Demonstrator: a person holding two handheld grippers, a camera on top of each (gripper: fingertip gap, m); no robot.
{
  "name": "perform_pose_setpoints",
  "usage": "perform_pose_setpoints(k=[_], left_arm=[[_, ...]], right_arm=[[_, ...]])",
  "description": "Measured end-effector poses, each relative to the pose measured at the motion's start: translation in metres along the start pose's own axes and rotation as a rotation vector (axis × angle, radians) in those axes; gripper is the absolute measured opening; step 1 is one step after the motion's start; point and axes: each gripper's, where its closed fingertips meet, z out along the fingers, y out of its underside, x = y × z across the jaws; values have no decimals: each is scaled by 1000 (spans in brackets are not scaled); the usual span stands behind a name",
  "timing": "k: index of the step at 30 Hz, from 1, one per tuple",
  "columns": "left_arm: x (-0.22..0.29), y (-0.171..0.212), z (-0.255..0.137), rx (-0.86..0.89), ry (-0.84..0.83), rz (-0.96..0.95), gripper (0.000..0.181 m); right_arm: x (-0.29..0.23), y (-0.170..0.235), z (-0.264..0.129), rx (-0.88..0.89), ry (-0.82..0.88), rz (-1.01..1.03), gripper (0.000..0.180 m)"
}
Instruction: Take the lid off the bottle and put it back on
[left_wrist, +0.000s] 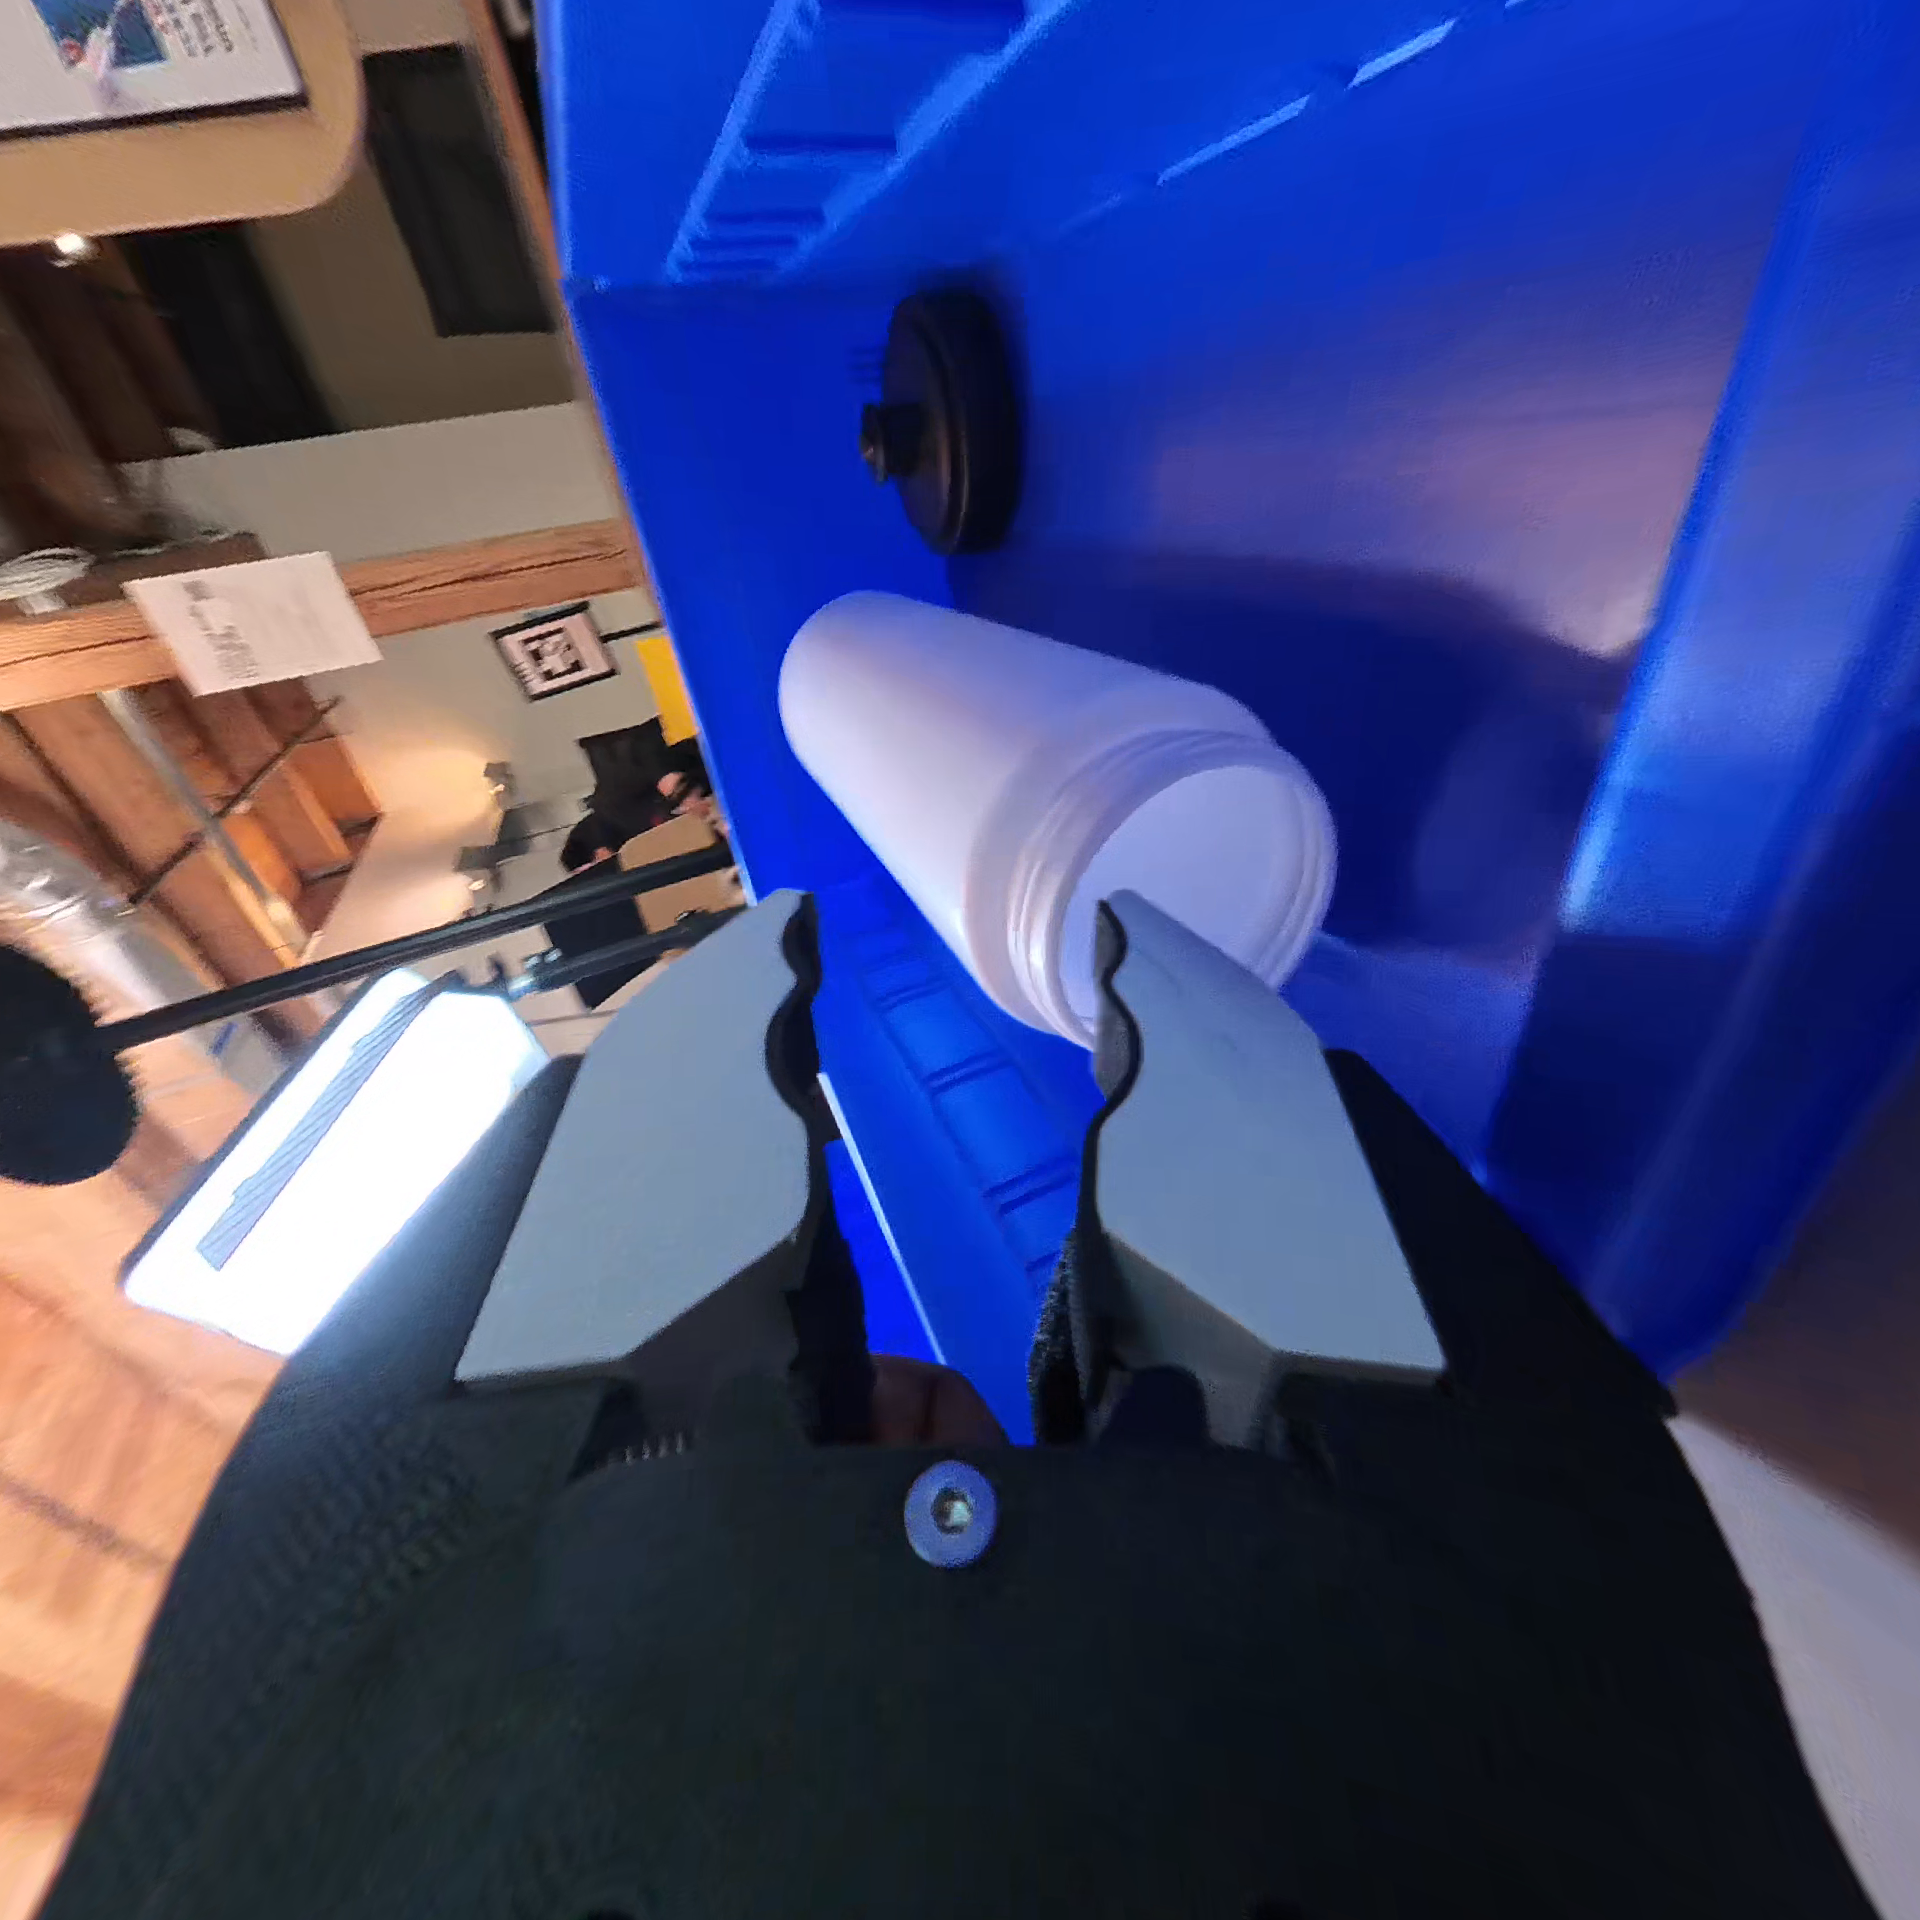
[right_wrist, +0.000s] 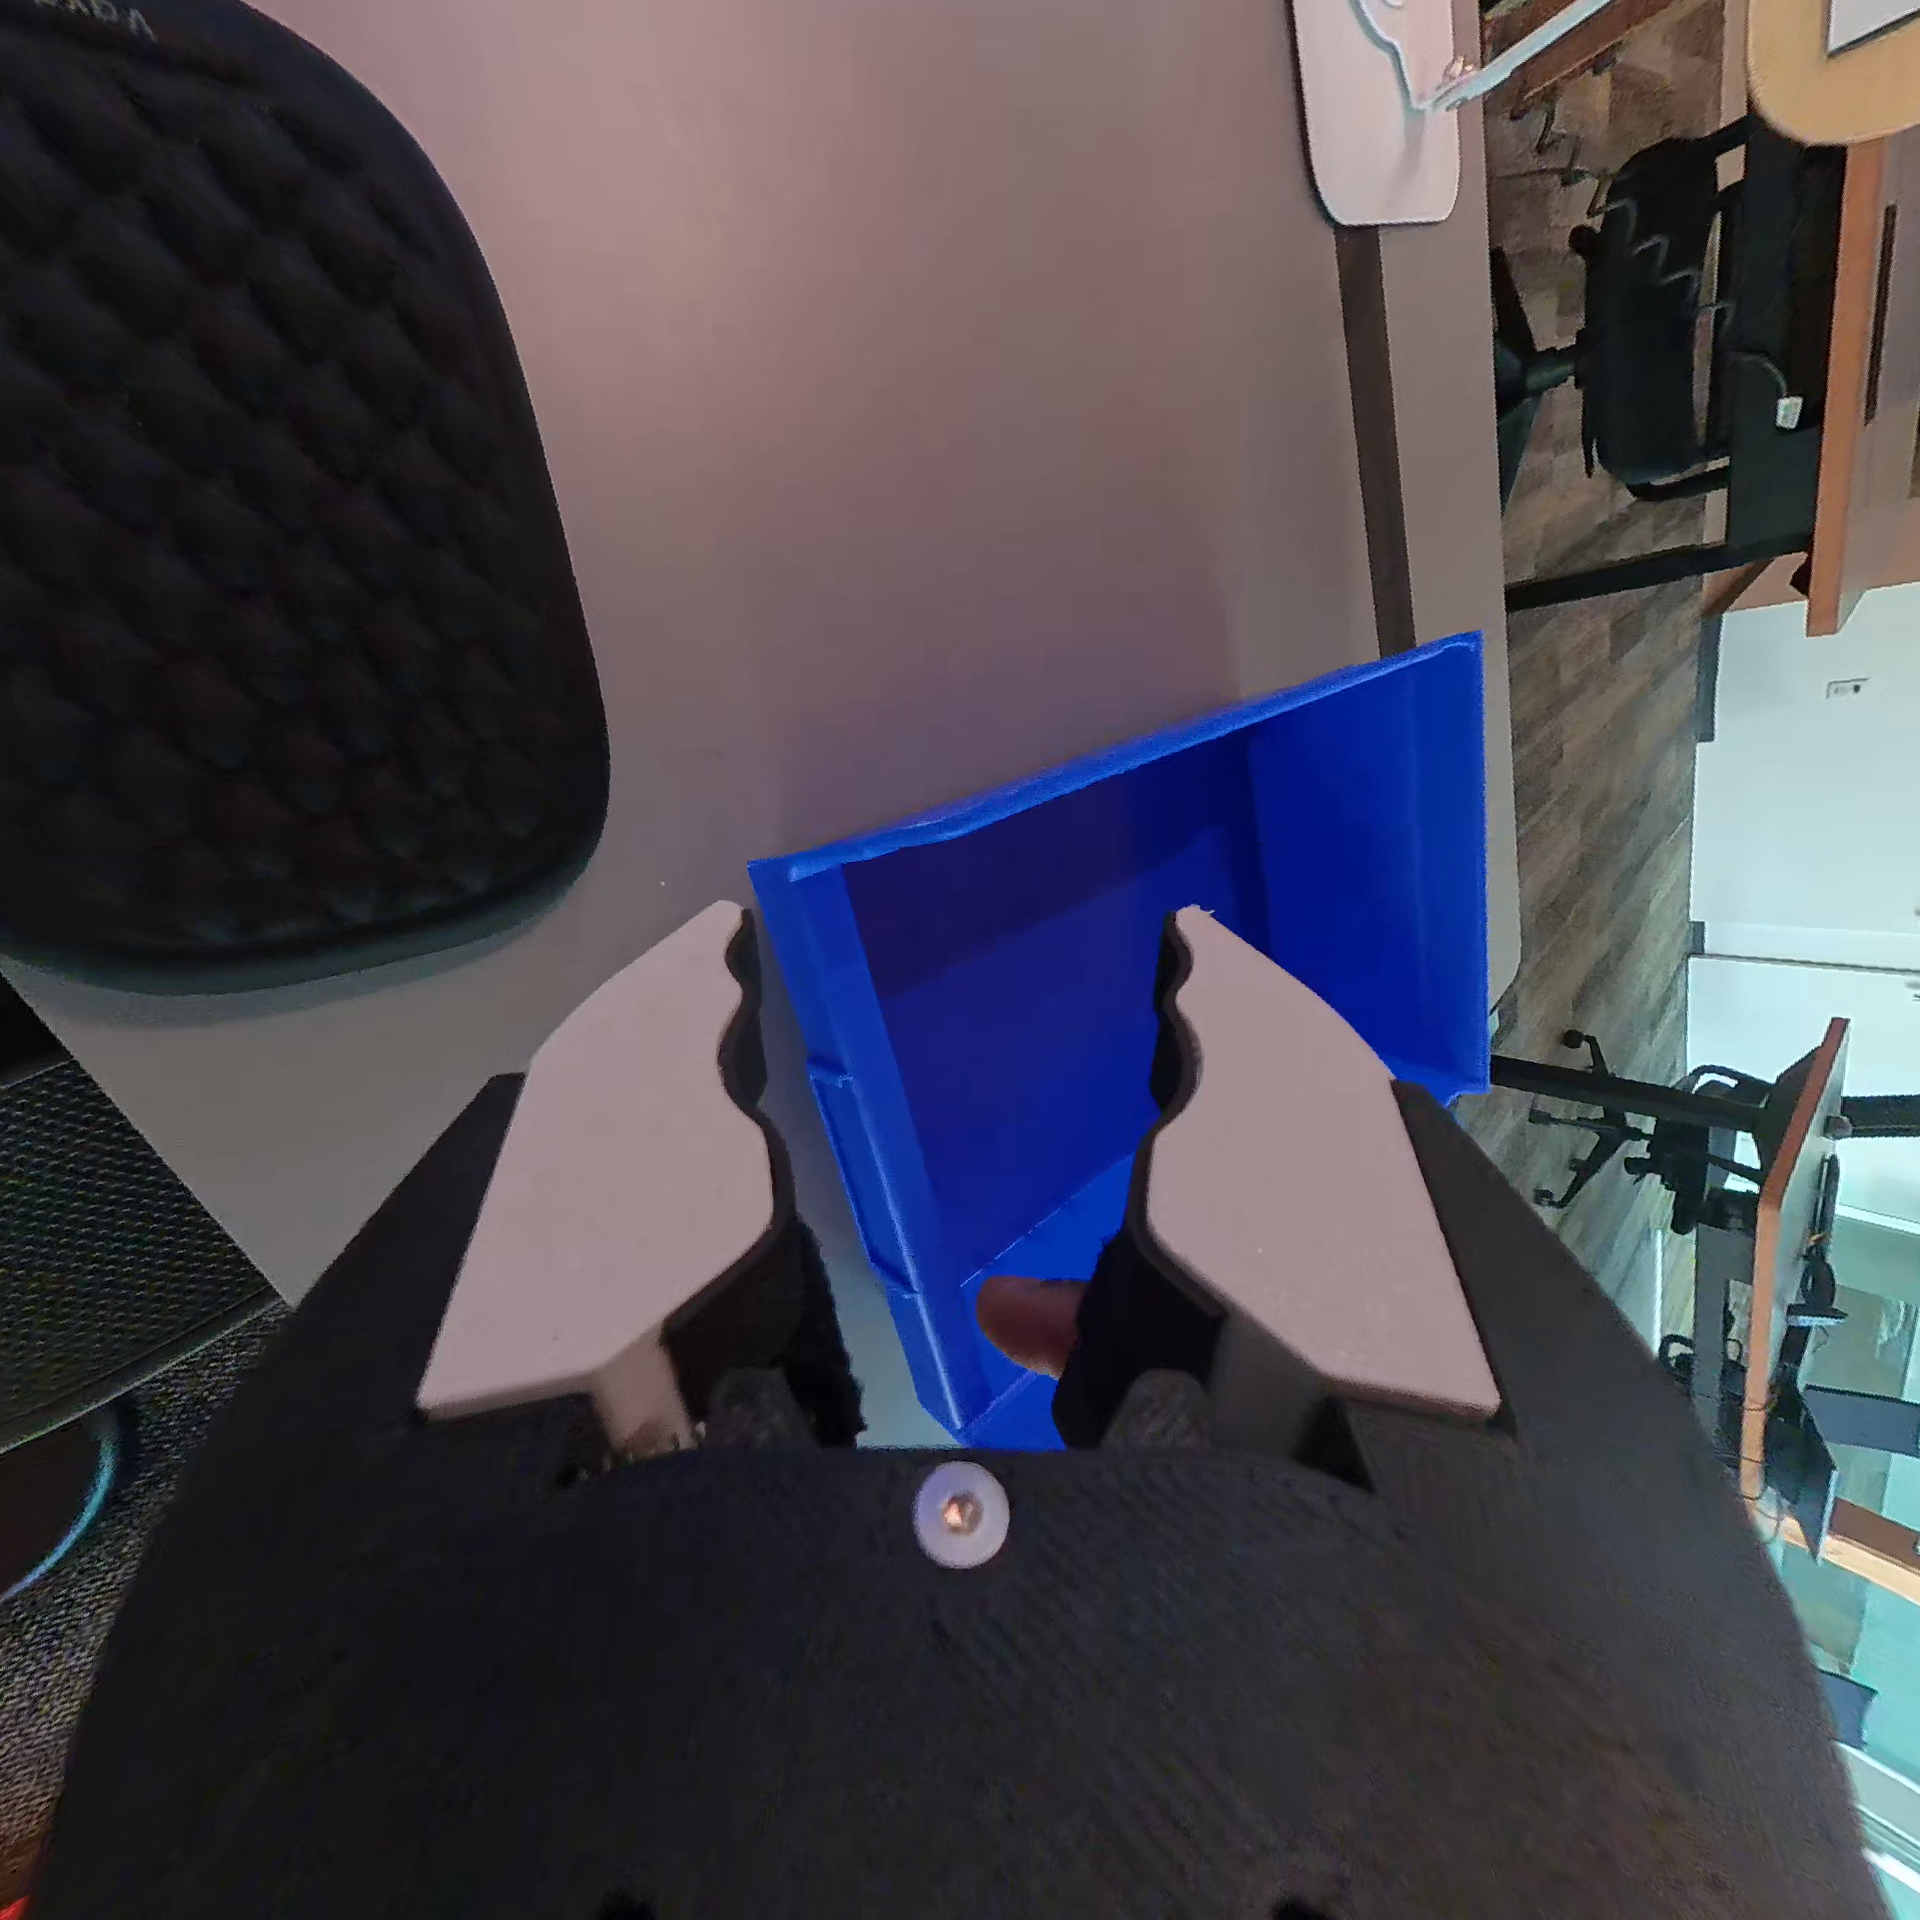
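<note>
One blue bin (left_wrist: 1351, 416) holding one white bottle (left_wrist: 987, 769) on its side, mouth uncapped, and one black lid (left_wrist: 951, 421) just beside it, apart. Left tongs (left_wrist: 956, 935) spread wide, one tip at the bottle's rim. Right tongs (right_wrist: 956, 935) spread wide, empty, over a blue bin (right_wrist: 1351, 831) on the tabletop (right_wrist: 883, 416).
</note>
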Motion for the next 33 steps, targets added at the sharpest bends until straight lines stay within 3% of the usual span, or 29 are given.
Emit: perform_pose_setpoints(k=[2, 3, 9, 17, 24, 33], left_arm=[[-5, 3, 3, -21, -54, 18, 21], [-8, 2, 4, -12, -79, 17, 15], [-60, 13, -11, -8, -180, -95, 5], [-144, 16, -41, 101, -12, -430, 4], [-195, -54, -81, 324, 261, -525, 4], [-208, -174, -92, 470, 602, -405, 4]], right_arm=[[2, -1, -2, -5, 8, -8, 73], [2, -1, -3, -4, 10, -8, 73], [2, 2, -1, -9, 7, -7, 72], [-2, -5, 1, 39, -19, 7, 71], [-6, -9, 2, 90, -51, 28, 73], [-18, -27, 3, 222, -124, 63, 78]])
